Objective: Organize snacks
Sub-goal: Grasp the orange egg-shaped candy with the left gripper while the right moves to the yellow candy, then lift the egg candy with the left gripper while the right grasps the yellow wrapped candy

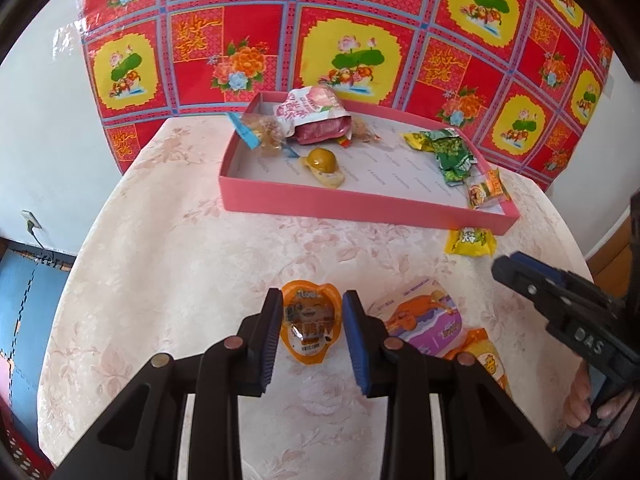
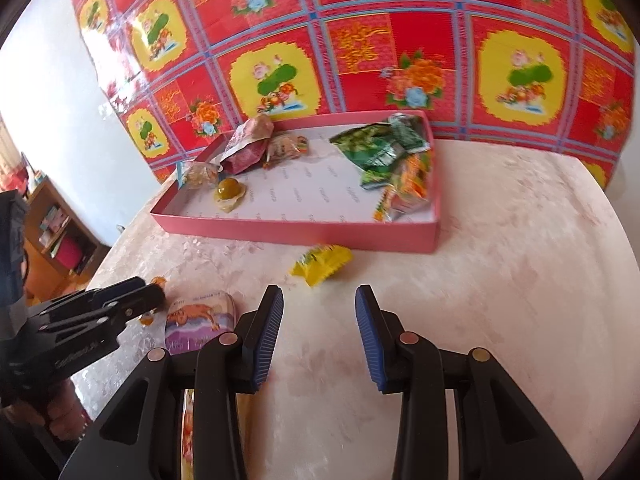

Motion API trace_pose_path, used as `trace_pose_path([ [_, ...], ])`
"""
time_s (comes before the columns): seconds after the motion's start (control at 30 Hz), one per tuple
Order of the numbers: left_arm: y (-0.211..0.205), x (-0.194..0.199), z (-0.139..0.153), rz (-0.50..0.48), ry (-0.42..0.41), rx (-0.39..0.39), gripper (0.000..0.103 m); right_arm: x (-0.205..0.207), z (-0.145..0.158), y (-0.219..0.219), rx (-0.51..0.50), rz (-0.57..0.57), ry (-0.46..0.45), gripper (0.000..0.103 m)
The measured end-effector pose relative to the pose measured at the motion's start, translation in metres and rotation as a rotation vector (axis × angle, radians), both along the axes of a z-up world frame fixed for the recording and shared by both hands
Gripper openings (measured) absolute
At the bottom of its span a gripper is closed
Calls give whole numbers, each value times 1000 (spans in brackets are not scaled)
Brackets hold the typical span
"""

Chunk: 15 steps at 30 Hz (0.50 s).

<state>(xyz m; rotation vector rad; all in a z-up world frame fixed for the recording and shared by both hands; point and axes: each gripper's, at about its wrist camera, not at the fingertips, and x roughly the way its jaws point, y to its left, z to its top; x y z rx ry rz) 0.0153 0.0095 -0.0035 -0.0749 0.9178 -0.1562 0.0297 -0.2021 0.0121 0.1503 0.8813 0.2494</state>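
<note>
My left gripper (image 1: pixel 308 326) is open, with its fingers on either side of an orange heart-shaped snack packet (image 1: pixel 310 326) that lies on the table. A purple and orange snack pack (image 1: pixel 420 314) lies just right of it; it also shows in the right wrist view (image 2: pixel 200 316). A pink tray (image 1: pixel 360 204) at the back holds several snacks; it also shows in the right wrist view (image 2: pixel 296 232). A yellow packet (image 2: pixel 322 264) lies on the table in front of the tray, ahead of my open, empty right gripper (image 2: pixel 319 320).
The round table (image 2: pixel 520 280) has a pale floral cloth. A red and yellow patterned sheet (image 1: pixel 360 40) hangs behind it. Another orange packet (image 1: pixel 488 360) lies at the near right. A wooden shelf (image 2: pixel 56 232) stands at the left in the right wrist view.
</note>
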Motion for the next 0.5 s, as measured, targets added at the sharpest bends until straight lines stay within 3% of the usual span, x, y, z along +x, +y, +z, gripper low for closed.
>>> trace_pose_path([
  [0.2, 2, 1, -4, 1, 1, -13, 38, 18, -6, 7, -16, -11, 9, 45],
  [0.27, 3, 4, -9, 4, 32, -17, 37, 21, -9, 8, -20, -11, 12, 45],
  [0.5, 4, 4, -11, 7, 16, -9, 37, 28, -15, 8, 0, -14, 22, 45],
])
